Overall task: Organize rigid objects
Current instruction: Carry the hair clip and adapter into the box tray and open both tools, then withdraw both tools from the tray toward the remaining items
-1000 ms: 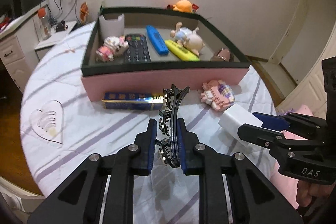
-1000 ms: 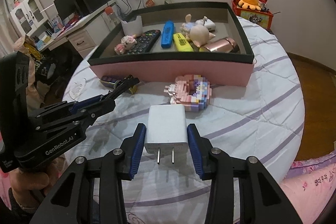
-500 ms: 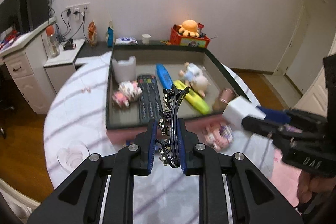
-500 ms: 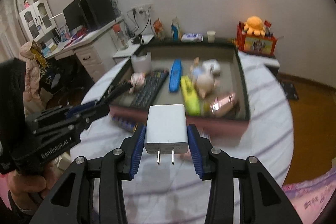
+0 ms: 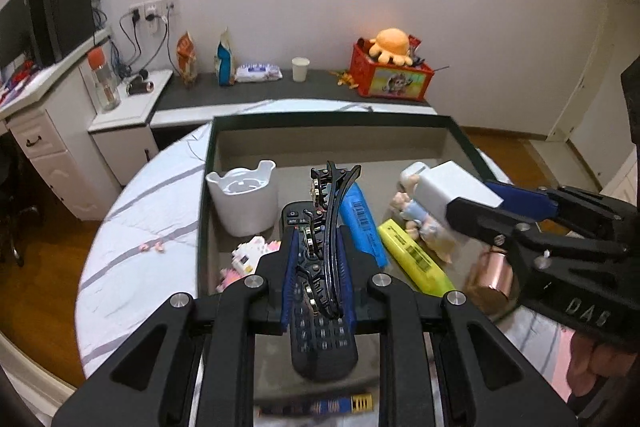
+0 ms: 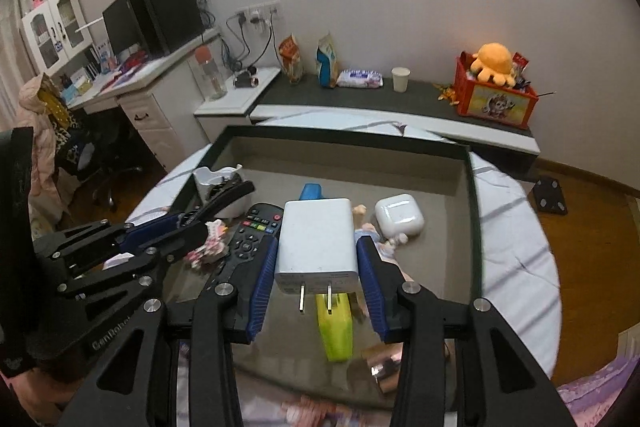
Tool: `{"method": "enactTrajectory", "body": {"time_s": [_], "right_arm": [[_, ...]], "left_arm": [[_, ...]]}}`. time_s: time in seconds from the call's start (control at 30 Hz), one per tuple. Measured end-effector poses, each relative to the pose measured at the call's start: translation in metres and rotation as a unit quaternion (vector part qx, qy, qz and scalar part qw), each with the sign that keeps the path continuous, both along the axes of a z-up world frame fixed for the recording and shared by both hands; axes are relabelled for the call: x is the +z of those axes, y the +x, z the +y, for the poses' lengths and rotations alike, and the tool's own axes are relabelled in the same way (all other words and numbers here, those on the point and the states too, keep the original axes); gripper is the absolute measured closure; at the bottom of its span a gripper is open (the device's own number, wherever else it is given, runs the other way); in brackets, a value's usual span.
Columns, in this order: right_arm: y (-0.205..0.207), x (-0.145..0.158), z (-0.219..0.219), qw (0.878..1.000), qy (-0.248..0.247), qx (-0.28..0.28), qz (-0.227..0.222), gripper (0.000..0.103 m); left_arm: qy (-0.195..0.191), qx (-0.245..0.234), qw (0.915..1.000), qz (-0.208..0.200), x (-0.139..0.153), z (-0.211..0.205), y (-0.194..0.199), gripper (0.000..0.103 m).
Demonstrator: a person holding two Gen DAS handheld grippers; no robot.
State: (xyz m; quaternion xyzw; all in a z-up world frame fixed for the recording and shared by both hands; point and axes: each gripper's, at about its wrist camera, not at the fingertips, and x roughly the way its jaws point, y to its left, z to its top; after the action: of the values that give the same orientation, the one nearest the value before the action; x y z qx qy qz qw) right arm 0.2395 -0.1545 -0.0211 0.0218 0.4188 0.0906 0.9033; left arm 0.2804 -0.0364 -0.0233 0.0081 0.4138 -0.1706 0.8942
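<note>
My left gripper [image 5: 318, 251] is shut on a black hair clip [image 5: 330, 215] and holds it above the open storage box [image 5: 332, 119], over the black remote [image 5: 320, 343]. My right gripper [image 6: 316, 259] is shut on a white plug adapter [image 6: 318, 239], also held above the box [image 6: 472, 211]; the adapter also shows in the left wrist view [image 5: 452, 187]. In the box lie a white cup [image 5: 244, 199], a blue marker [image 5: 362, 223], a yellow highlighter [image 5: 416, 259], a small doll [image 5: 416, 223], a pink block toy [image 5: 244, 263], a copper cylinder [image 5: 490, 283] and a white earbud case [image 6: 400, 215].
The box stands on a round table with a striped white cloth [image 5: 140, 227]. A blue and gold bar [image 5: 320, 405] lies in front of the box. Behind the table is a low dark shelf [image 5: 280, 87] with snacks, a paper cup and a red toy crate [image 5: 390, 75]. A desk [image 6: 152, 91] stands at left.
Both grippers have risen and moved forward from in front of the box to over its inside, each still holding its object. The pink block donut on the cloth has dropped to the frame's bottom edge.
</note>
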Motion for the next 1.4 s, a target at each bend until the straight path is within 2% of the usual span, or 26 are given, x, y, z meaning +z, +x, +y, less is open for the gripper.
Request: {"method": "enactTrajectory", "body": {"time_s": [0.2,0.37,0.4,0.43,0.47,0.5,0.53,0.57,0.6,0.67,0.73,0.8,1.0,1.27,1.4], "right_arm": [[0.023,-0.023,0.002,1.000,-0.003,0.006,0.026,0.061],[0.027,-0.029,0.000,0.999,-0.003,0.008,0.031,0.061],[0.026,-0.028,0.000,1.000,-0.001,0.007,0.029,0.060],[0.026,-0.027,0.000,1.000,0.000,0.008,0.028,0.053],[0.024,-0.025,-0.001,1.000,0.002,0.009,0.026,0.044],[0.023,-0.023,-0.002,1.000,0.001,0.003,0.021,0.041],[0.020,-0.019,-0.005,1.000,0.002,-0.003,0.013,0.034],[0.019,-0.016,-0.008,1.000,0.006,-0.005,0.009,0.024],[0.015,-0.012,-0.013,1.000,0.014,-0.011,0.003,0.021],[0.010,-0.006,-0.019,0.999,0.026,-0.019,-0.007,0.019],[0.003,0.000,-0.023,0.999,0.028,-0.023,-0.011,0.012],[-0.007,0.005,-0.024,0.999,0.033,-0.026,-0.016,0.000],[-0.040,0.016,-0.023,0.998,0.045,-0.031,-0.033,0.000],[-0.092,0.017,-0.021,0.998,0.032,-0.042,-0.042,0.000],[-0.116,0.014,-0.024,0.997,0.026,-0.052,-0.041,0.000]], "left_arm": [[0.008,0.004,0.9998,0.016,-0.013,-0.007,0.017,0.084],[0.023,0.011,0.9995,0.021,-0.018,-0.007,0.020,0.082],[0.026,0.012,0.9994,0.022,-0.018,-0.007,0.019,0.075],[0.028,0.014,0.9993,0.022,-0.017,-0.006,0.018,0.066],[0.032,0.022,0.9991,0.017,-0.016,-0.005,0.018,0.053],[0.036,0.033,0.9987,0.011,-0.014,-0.002,0.016,0.041],[0.034,0.040,0.9986,0.009,-0.012,0.001,0.015,0.034],[0.026,0.050,0.9984,0.007,-0.009,0.008,0.013,0.021],[0.020,0.054,0.9984,0.004,-0.006,0.012,0.012,0.009],[0.012,0.058,0.9982,-0.007,0.000,0.020,0.006,0.000],[0.012,0.057,0.9982,-0.017,0.006,0.024,-0.003,0.000],[0.017,0.061,0.9977,-0.024,0.011,0.025,-0.012,0.000],[0.029,0.092,0.9946,-0.037,0.018,0.031,-0.046,0.000],[0.053,0.087,0.9933,-0.053,0.022,0.027,-0.094,0.000],[0.049,0.085,0.9941,-0.046,0.017,0.031,-0.118,0.000]]}}
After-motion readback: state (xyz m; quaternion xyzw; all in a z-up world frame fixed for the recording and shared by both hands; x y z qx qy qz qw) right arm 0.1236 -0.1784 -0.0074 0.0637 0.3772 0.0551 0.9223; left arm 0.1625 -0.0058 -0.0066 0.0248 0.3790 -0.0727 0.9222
